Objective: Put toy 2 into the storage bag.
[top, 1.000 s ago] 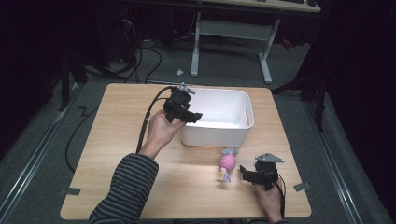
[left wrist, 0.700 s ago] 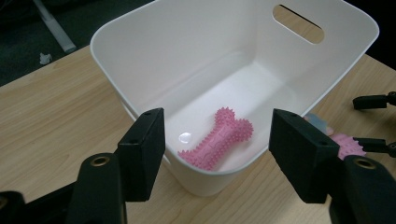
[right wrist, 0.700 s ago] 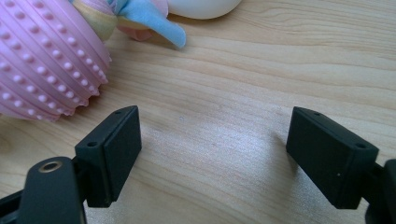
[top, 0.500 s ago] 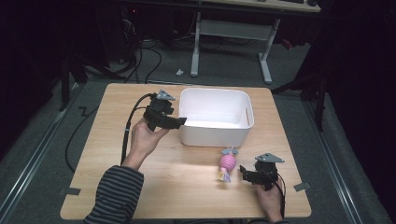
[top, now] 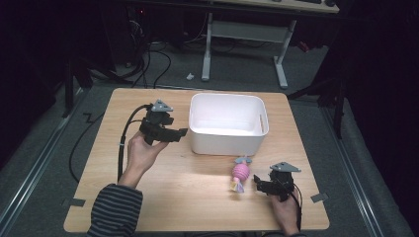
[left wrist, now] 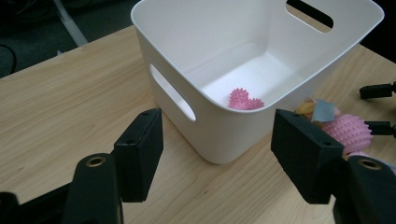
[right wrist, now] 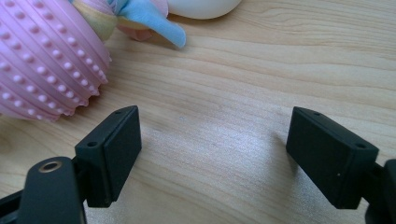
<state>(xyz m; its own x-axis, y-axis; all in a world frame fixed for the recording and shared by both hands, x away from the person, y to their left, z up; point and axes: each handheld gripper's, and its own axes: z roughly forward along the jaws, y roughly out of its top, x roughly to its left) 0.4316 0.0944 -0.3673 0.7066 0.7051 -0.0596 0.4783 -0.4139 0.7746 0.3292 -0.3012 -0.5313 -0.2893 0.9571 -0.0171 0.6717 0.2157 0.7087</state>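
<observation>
Dark room; wooden table (top: 163, 197). White bin (top: 229, 123) at centre holds a small pink spiky piece (left wrist: 245, 99). Left gripper (top: 168, 134), jaws just opening, empty, beside the bin. Right gripper (top: 258, 183), jaws wide, beside the pink knobbly toy (top: 240, 172). Step: likely binning toys; next, grasp the toy.

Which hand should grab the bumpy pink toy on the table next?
Probably the right. The right gripper sits just beside the bumpy pink toy, jaws open and empty. The left gripper is across the table, beside the white bin.
</observation>
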